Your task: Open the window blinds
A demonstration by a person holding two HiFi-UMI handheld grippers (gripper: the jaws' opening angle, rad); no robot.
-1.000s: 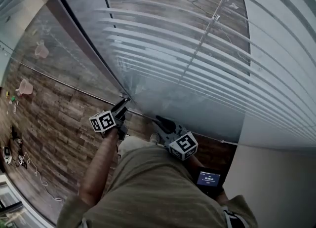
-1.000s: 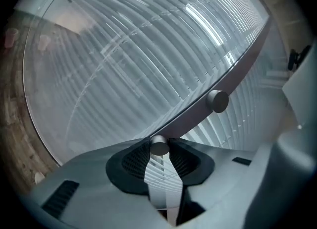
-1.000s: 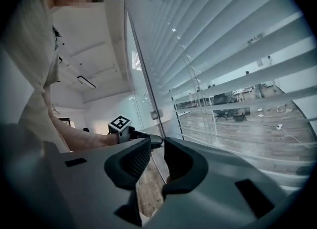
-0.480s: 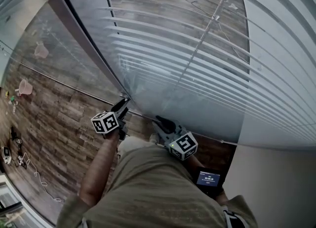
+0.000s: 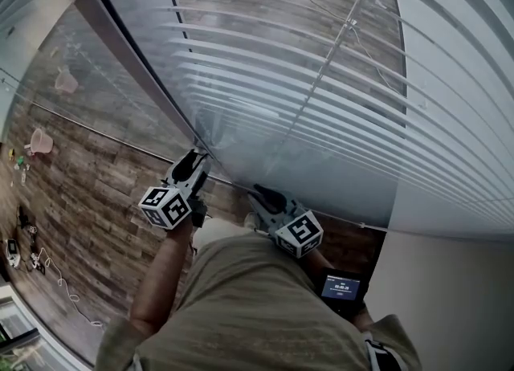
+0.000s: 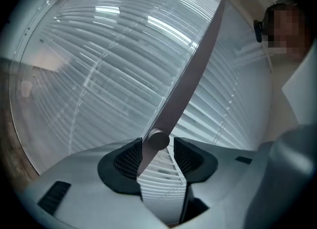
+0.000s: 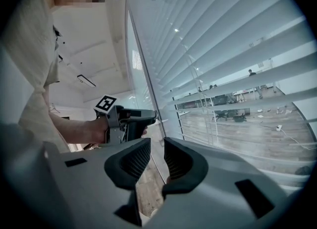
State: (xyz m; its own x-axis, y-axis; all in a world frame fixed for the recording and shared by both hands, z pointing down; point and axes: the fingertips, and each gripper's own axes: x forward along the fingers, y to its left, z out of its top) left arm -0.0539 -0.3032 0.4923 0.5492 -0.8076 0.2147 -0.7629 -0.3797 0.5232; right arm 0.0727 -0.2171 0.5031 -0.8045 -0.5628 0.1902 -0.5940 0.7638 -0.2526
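Observation:
White slatted blinds (image 5: 321,120) hang over the window; through their gaps I see a wooden floor beyond the glass. In the left gripper view the grey tilt wand (image 6: 188,74) runs down the blinds (image 6: 99,64) and its knobbed end sits between the jaws of my left gripper (image 6: 157,146). Those jaws have just been opening: the wand lies along the left pad (image 6: 126,161), with a gap to the right pad. My left gripper (image 5: 197,158) is by the window frame. My right gripper (image 5: 255,193) is near the blinds' lower edge, its jaws (image 7: 156,146) slightly apart with nothing between them.
A dark window frame (image 5: 120,48) runs diagonally beside the blinds. A lift cord (image 5: 333,48) crosses the slats. A small device with a lit screen (image 5: 339,289) is at my waist. Pink cups (image 5: 42,141) and cables (image 5: 56,277) lie on the wooden floor. A white wall (image 5: 450,297) stands right.
My left gripper has risen along the window frame and rolled, so its marker cube shows a different face. The right gripper has stayed where it was.

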